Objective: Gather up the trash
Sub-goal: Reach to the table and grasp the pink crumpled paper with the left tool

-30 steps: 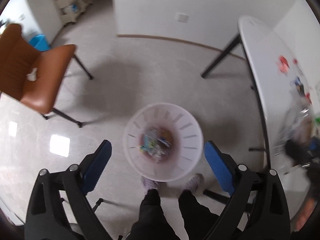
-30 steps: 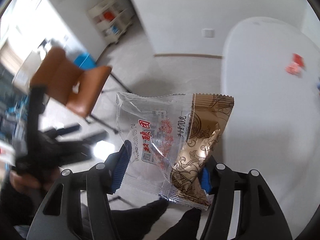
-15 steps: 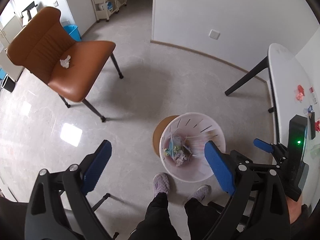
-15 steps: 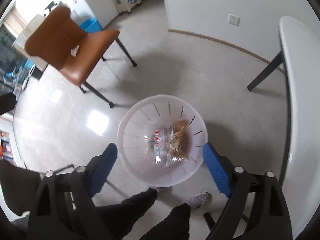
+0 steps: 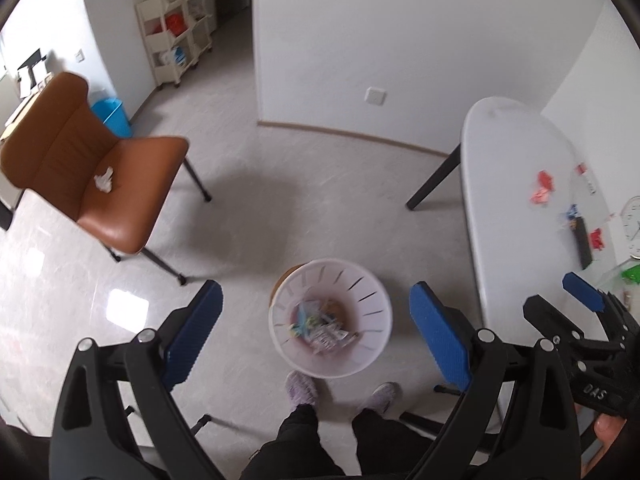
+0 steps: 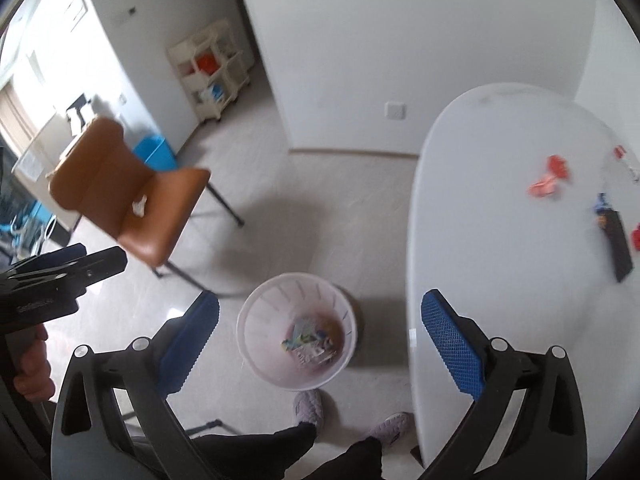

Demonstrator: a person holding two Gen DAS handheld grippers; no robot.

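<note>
A white slotted trash bin (image 5: 330,316) stands on the floor below both grippers, with several wrappers (image 5: 320,326) inside; it also shows in the right wrist view (image 6: 296,328). My left gripper (image 5: 316,336) is open and empty, high above the bin. My right gripper (image 6: 320,332) is open and empty too, above the bin beside the white table (image 6: 500,240). Red scraps (image 6: 550,180) and a small blue wrapper (image 6: 600,204) lie on the table. A crumpled white tissue (image 5: 104,182) lies on the brown chair (image 5: 96,168).
A dark flat object (image 6: 618,244) and a white clock (image 5: 632,224) are on the table. The person's feet (image 5: 300,386) stand by the bin. A blue bin (image 5: 112,116) and a cream cart (image 5: 176,44) stand by the far wall.
My right gripper let go of the clear and gold snack packet, which dropped into the bin. Both grippers have since lifted higher and tilted up toward the table.
</note>
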